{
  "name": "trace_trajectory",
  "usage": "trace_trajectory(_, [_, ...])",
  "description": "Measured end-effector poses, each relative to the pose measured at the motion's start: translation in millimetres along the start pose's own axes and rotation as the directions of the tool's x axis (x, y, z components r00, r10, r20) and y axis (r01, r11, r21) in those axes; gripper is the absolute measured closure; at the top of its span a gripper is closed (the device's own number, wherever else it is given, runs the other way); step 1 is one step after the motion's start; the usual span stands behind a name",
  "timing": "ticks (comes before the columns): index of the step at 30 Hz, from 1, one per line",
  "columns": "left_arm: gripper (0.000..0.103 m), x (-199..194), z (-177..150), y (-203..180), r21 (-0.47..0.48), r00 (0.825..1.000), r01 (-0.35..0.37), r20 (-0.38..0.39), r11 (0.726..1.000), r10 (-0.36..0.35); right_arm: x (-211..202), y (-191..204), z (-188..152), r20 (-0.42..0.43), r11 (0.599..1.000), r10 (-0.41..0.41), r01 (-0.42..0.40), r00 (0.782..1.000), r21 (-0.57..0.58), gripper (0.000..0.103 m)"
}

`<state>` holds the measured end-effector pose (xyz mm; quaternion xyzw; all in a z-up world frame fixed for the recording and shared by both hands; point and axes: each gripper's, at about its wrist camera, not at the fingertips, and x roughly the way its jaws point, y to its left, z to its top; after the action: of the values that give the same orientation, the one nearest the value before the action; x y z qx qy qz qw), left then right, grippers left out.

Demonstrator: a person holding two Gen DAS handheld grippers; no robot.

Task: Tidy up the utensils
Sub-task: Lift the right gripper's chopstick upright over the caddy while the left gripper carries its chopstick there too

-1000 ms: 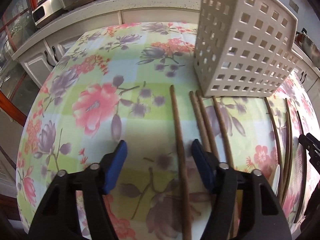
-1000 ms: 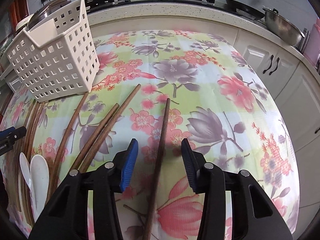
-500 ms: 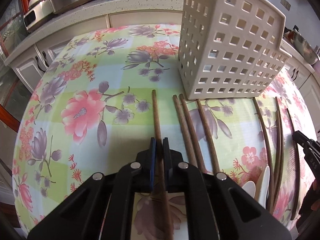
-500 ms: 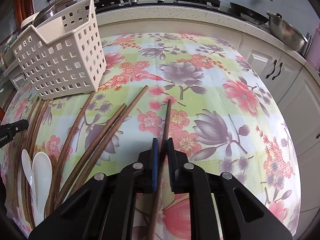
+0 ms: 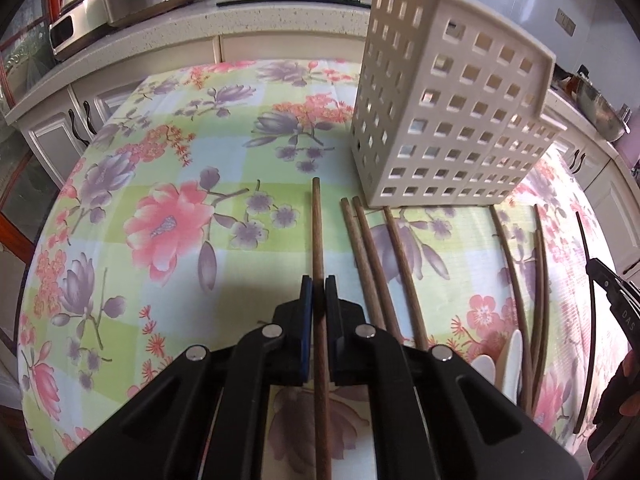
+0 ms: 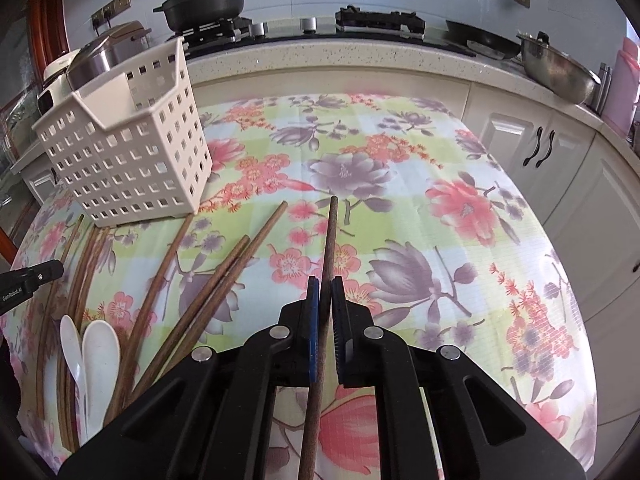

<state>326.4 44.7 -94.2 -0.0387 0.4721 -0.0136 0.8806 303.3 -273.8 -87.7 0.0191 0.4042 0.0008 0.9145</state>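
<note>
1. The left tool (image 5: 319,280) is clamped on a brown wooden chopstick (image 5: 317,232); its blue pads press both sides of the shaft, which runs from 6 o'clock up to 12 o'clock in the left wrist view, tip free ahead of the pads.
2. The right tool (image 6: 325,280) is likewise closed tight on another chopstick (image 6: 330,232), which points toward 12 o'clock, leaning slightly to 1 o'clock.
3. Both tools' jaws have just been closing, each with its chopstick between them.
4. A cream perforated utensil basket (image 5: 452,120) stands upright on the desk (image 5: 160,168), at 1 o'clock from the left tool and at 10 o'clock from the right tool.
5. The desk wears a floral cloth — pink and purple blooms on green and pale blue checks.
6. Three loose chopsticks (image 5: 372,264) lie just to the right of the left tool's chopstick, their far ends at the foot of the basket; more lie at 3 o'clock, beside two white plastic spoons (image 6: 96,352).
7. In the right wrist view the side of the left tool shows at 9 o'clock, with white lettering that reads "GenRobot.AI" (image 6: 16,290).
8. Behind the desk — a speckled counter (image 6: 360,56) with a black lidded pot (image 6: 206,0) on a gas hob at 11 o'clock, and a steel wok (image 6: 556,68) at 2 o'clock.
</note>
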Motion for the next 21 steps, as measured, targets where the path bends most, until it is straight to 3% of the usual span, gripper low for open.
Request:
trace_trajectory(12, [0.097,-49,-6,-3,0.019,0.994,-0.003,0.11,1.0,0.001,-48,7,5,0.112,1.0,-0.005,0.007,0.994,-0.025,0.094])
trace_trajectory(21, [0.097,-90,-16,-8,0.046,0.976,0.0,0.216,0.999,-0.01,-85,14,7,0.201,0.999,0.009,0.001,0.98,-0.048,0.094])
